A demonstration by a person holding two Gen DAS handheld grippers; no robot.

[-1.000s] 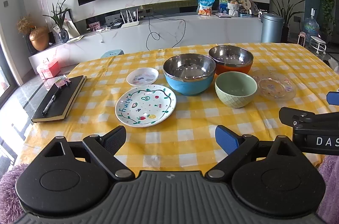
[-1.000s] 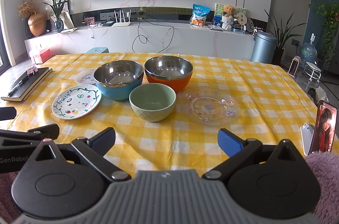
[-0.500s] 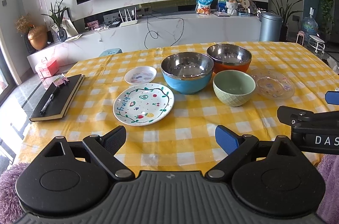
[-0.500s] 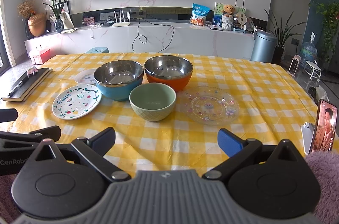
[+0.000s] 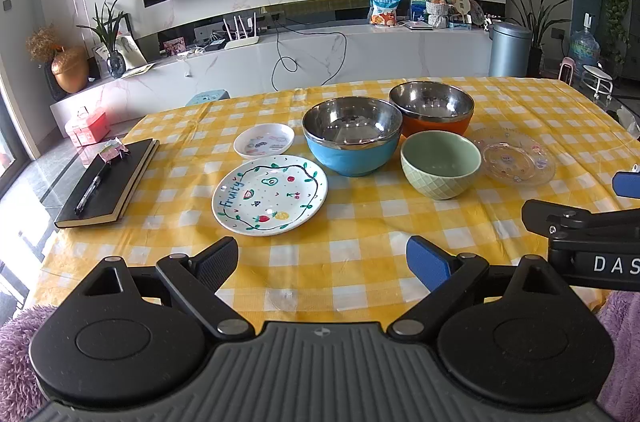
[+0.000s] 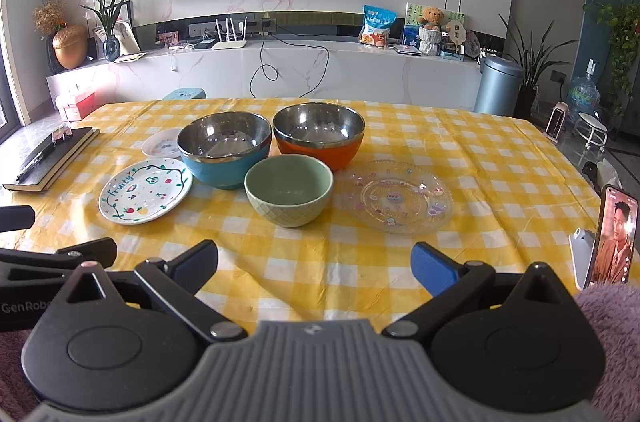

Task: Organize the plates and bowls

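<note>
On the yellow checked table stand a blue steel bowl (image 5: 352, 146) (image 6: 224, 150), an orange steel bowl (image 5: 432, 110) (image 6: 319, 134) and a green bowl (image 5: 440, 164) (image 6: 289, 194). A white "Fruity" plate (image 5: 270, 194) (image 6: 145, 190), a small white dish (image 5: 264, 140) (image 6: 161, 143) and a clear glass plate (image 5: 514, 160) (image 6: 396, 196) lie around them. My left gripper (image 5: 322, 260) and my right gripper (image 6: 314, 264) are both open and empty, held over the table's near edge, short of the dishes.
A black notebook with a pen (image 5: 106, 178) (image 6: 48, 158) lies at the table's left. A phone on a stand (image 6: 610, 238) stands at the right edge. The right gripper's body (image 5: 584, 242) shows at the left wrist view's right.
The left wrist view has shifted slightly, so the dishes sit a little lower and left in the frame. The right gripper has barely moved. Both stay open.
</note>
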